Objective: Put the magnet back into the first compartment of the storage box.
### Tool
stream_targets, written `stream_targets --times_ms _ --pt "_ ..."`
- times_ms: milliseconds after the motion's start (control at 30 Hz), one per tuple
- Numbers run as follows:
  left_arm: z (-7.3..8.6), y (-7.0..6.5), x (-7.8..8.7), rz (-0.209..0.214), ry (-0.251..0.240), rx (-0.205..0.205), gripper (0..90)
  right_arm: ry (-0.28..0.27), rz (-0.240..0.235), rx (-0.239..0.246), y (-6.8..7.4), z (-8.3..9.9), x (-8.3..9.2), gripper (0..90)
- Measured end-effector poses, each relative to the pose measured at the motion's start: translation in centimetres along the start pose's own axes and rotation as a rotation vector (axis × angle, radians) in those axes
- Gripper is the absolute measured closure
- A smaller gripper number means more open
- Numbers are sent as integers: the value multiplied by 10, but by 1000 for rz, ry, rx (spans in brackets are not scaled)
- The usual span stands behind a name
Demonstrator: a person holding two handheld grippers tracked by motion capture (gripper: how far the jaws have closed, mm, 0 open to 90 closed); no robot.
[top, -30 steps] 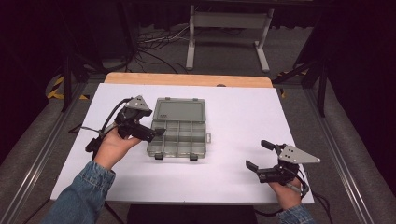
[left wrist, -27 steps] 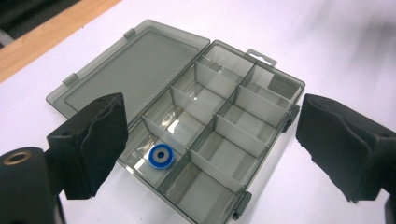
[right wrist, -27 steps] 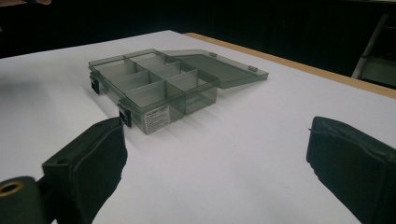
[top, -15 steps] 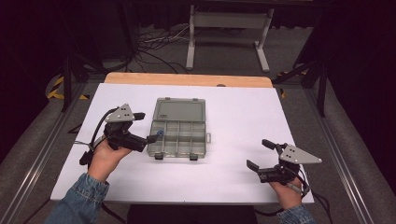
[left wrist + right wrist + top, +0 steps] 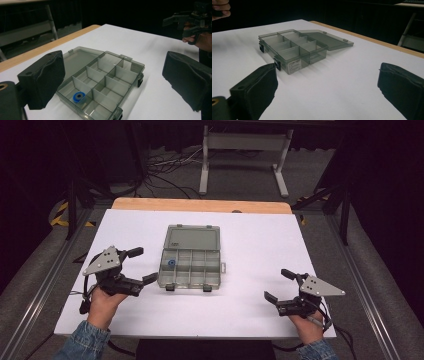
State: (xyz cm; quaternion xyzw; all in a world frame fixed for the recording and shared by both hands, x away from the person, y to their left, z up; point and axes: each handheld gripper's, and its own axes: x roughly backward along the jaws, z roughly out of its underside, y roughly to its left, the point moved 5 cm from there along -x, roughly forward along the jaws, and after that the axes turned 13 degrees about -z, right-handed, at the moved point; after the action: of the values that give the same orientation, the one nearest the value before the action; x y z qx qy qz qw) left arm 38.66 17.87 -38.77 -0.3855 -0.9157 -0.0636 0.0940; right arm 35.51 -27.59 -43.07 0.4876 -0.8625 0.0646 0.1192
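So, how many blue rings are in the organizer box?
1. The blue ring lies in the organizer box, in a compartment at its left side in the high view.

Open grey compartment box (image 5: 191,256) stood mid-table as sole obstacle, bare white table (image 5: 260,245) at three, six and nine o'clock of it

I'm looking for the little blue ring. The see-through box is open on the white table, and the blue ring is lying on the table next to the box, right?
Not quite. The box is open on the white table, but the blue ring lies inside the box, in a compartment on the side toward the left gripper. The left gripper view shows it between the dividers.
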Motion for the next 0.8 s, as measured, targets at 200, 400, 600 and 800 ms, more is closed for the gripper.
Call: stream_targets --times_ms 200,400,600,800 --pt "13 1 11 -1 -79 38 45 -2 0 8 0 0 0 32" --pt "26 4 19 -27 -164 59 33 -3 3 16 1 0 0 32" --pt "39 5 22 -32 -156 49 27 -10 4 24 1 0 0 29" --pt "58 7 25 -39 -132 65 25 -19 11 46 1 0 1 22"
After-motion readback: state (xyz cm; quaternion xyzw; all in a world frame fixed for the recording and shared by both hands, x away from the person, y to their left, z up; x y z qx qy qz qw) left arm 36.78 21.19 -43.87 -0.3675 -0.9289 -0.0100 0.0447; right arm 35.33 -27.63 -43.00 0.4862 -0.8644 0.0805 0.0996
